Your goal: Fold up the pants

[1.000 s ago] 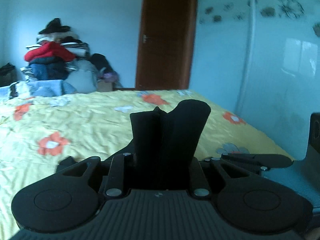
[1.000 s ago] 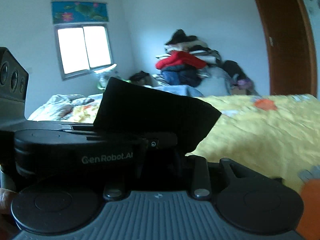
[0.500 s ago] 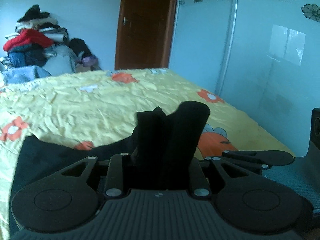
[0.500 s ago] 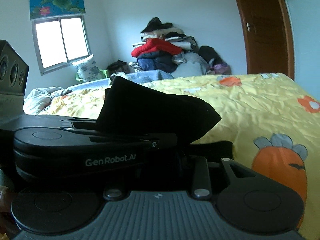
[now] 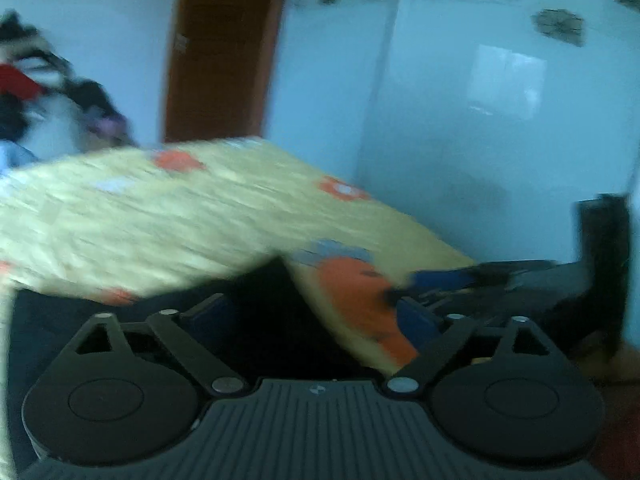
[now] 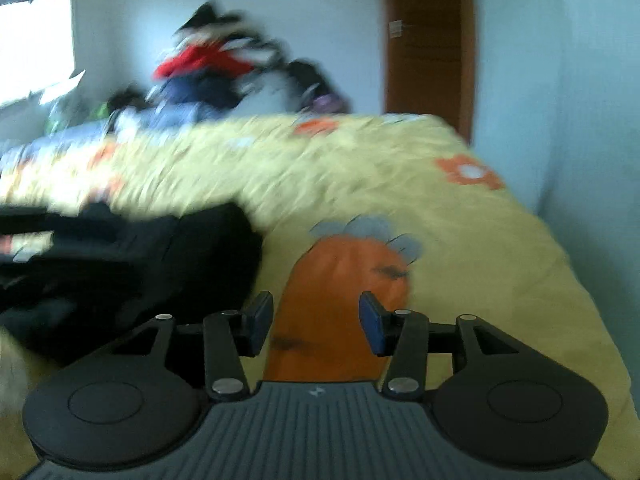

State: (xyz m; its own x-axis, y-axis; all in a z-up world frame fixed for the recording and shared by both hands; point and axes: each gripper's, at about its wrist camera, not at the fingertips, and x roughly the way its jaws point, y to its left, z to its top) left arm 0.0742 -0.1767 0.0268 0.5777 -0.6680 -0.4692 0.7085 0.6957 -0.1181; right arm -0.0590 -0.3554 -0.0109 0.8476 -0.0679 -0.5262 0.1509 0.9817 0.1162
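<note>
The left gripper (image 5: 308,320) has just been opening and its jaws stand wide, the pads clear of the cloth; the black pants (image 5: 264,320) lie under and between them at the bottom of the left wrist frame, released on the bed (image 5: 160,220). The right gripper (image 6: 316,320) has also just been opening; its jaws stand part open with nothing between them, only the carrot print (image 6: 344,264) on the cover behind. In the right wrist frame the pants (image 6: 160,264) sit bunched at the left middle, beside that gripper and apart from it. Both frames are blurred. The risk, as a judgement: the dropped fold may land crooked or slump open, since the cloth looks bunched rather than flat, and a withdrawing finger could snag an edge and drag the layer askew.
</note>
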